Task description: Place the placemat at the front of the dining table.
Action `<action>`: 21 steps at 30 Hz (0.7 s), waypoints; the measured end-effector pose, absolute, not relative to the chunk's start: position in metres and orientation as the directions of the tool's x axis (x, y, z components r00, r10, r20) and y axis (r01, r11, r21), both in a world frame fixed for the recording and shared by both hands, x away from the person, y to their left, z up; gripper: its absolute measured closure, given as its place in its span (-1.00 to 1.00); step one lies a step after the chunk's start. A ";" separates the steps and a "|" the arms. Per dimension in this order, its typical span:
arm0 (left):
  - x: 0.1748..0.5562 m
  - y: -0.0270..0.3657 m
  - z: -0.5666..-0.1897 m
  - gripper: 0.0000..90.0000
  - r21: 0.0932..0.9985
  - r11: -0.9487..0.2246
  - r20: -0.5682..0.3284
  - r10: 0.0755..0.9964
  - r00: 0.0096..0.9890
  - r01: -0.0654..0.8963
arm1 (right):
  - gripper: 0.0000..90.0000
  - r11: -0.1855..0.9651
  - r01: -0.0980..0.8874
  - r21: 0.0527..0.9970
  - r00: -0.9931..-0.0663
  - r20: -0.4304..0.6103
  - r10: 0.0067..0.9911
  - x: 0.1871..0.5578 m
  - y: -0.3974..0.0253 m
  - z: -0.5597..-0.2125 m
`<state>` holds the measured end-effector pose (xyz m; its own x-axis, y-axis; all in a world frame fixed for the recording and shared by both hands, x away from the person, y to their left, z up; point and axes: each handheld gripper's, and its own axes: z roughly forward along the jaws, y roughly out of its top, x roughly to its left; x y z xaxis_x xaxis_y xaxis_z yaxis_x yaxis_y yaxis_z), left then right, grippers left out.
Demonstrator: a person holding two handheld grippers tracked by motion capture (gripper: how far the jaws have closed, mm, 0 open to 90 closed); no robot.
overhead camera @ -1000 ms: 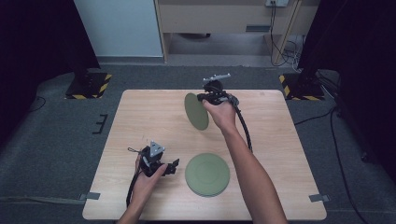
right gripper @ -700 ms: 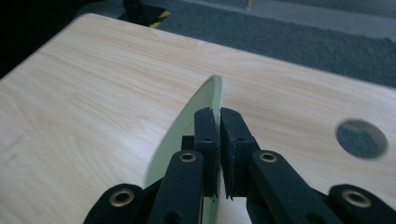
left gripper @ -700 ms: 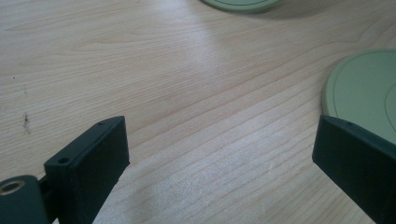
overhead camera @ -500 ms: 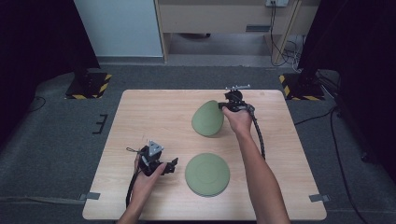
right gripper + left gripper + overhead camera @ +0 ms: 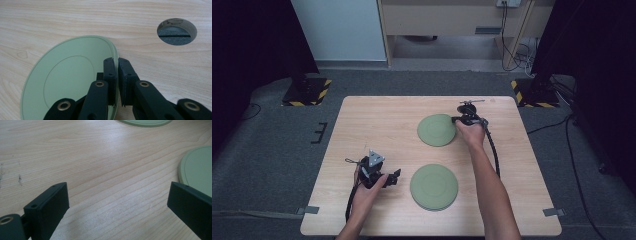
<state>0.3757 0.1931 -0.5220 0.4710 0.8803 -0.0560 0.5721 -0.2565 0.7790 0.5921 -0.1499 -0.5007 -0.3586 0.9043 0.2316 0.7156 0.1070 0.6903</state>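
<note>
Plate (image 5: 67, 82) hung tilted at the table's (image 5: 377, 120) far right, its rim pinched in the right gripper (image 5: 117, 75). Released early, it might clatter down or slide, I judged. That arm reached forward; the left gripper (image 5: 117, 202) rested near, jaws apart, beside a second plate (image 5: 433, 186).

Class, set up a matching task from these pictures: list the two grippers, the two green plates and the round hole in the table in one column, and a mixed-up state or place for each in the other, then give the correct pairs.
Column 1
1. left gripper
2. right gripper
3. far plate
4. near plate
5. round hole

Column 2
A. lies flat near the table's front edge, untouched
B. jaws wide apart, nothing between them
C. cut through the tabletop
D. rim pinched between two jaws
E. jaws closed on a plate's rim

Pairs: 1-B, 2-E, 3-D, 4-A, 5-C
</note>
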 end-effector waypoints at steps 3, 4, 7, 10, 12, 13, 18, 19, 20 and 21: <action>0.377 0.195 -0.523 -0.93 0.776 -0.250 -0.063 0.883 0.466 0.579 | 0.81 0.094 0.728 0.679 -0.345 0.245 0.906 0.596 -0.152 -0.508; 0.377 0.196 -0.523 -0.93 0.775 -0.250 -0.063 0.883 0.465 0.581 | 0.77 0.098 0.733 0.673 -0.344 0.243 0.907 0.596 -0.153 -0.510; 0.377 0.198 -0.523 -0.93 0.775 -0.245 -0.066 0.885 0.460 0.582 | 0.47 0.096 0.725 0.682 -0.337 0.229 0.913 0.595 -0.157 -0.513; 0.378 0.200 -0.523 -0.93 0.775 -0.236 -0.073 0.888 0.454 0.586 | 0.22 0.108 0.731 0.674 -0.336 0.218 0.916 0.593 -0.161 -0.513; 0.378 0.200 -0.524 -0.93 0.773 -0.235 -0.072 0.890 0.451 0.589 | 0.05 0.097 0.717 0.690 -0.326 0.209 0.922 0.591 -0.165 -0.509; 0.378 0.200 -0.524 -0.93 0.772 -0.236 -0.072 0.890 0.450 0.590 | -0.01 0.097 0.712 0.695 -0.322 0.201 0.925 0.590 -0.166 -0.507; 0.379 0.198 -0.525 -0.93 0.765 -0.248 -0.067 0.888 0.456 0.594 | -0.43 0.085 0.702 0.707 -0.302 0.188 0.935 0.587 -0.171 -0.498; 0.380 0.197 -0.525 -0.93 0.764 -0.249 -0.065 0.888 0.455 0.595 | -0.49 0.077 0.705 0.705 -0.295 0.193 0.936 0.586 -0.172 -0.497; 0.380 0.197 -0.525 -0.93 0.763 -0.251 -0.064 0.888 0.456 0.596 | -0.55 0.079 0.710 0.700 -0.291 0.189 0.938 0.586 -0.172 -0.495; 0.380 0.197 -0.525 -0.93 0.761 -0.253 -0.063 0.888 0.455 0.598 | -0.60 0.086 0.713 0.696 -0.291 0.182 0.939 0.584 -0.172 -0.494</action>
